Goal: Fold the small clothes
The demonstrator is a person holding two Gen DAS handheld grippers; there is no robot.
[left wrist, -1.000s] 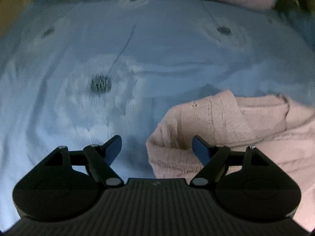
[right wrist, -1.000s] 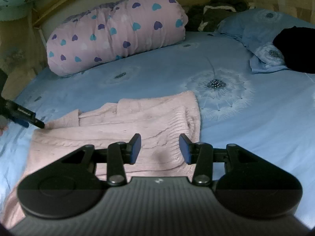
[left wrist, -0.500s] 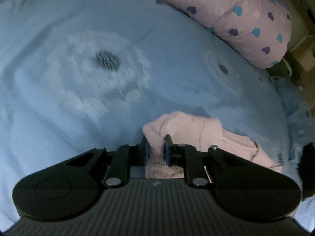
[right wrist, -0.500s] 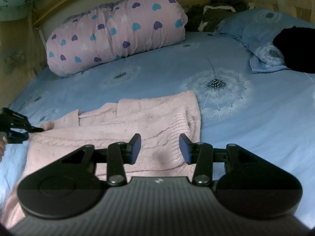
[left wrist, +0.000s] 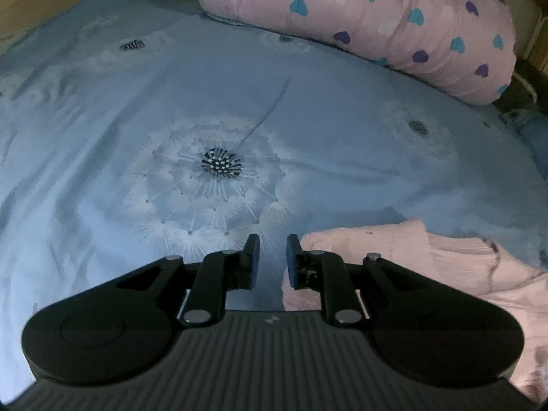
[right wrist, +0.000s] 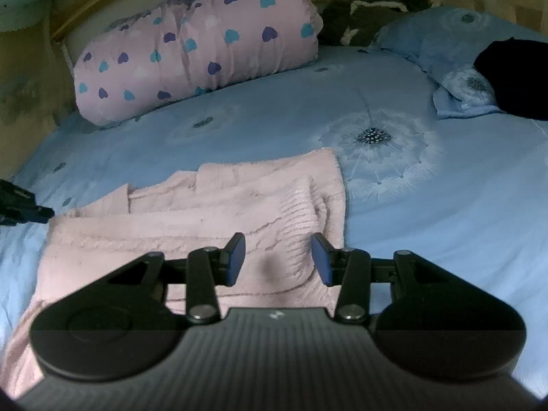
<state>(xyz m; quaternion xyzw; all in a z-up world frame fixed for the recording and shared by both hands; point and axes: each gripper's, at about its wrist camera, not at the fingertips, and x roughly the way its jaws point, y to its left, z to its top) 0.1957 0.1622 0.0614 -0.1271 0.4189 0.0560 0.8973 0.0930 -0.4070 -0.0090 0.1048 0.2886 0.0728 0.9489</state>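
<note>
Half a second ago the left tool was pinching the sweater's edge; now its fingers have parted to a narrow gap with nothing between them, and it sits over bare sheet just left of the garment. The right tool has not shifted: it hovers low over the one pink knit sweater, fingers spread wide, nothing held.

That sweater lies flat on the blue bedsheet, partly folded, with a sleeve laid across its body near the right tool. From the left wrist view, its edge lies just beside the left tool's right finger. In the right wrist view the left tool's tip shows at the sweater's far left corner.

Farther off, one large dandelion print lies ahead of the left tool. Beyond it, one pink rolled quilt with hearts lies along the headboard side. One blue pillow sits at the far right with a black item on it.
</note>
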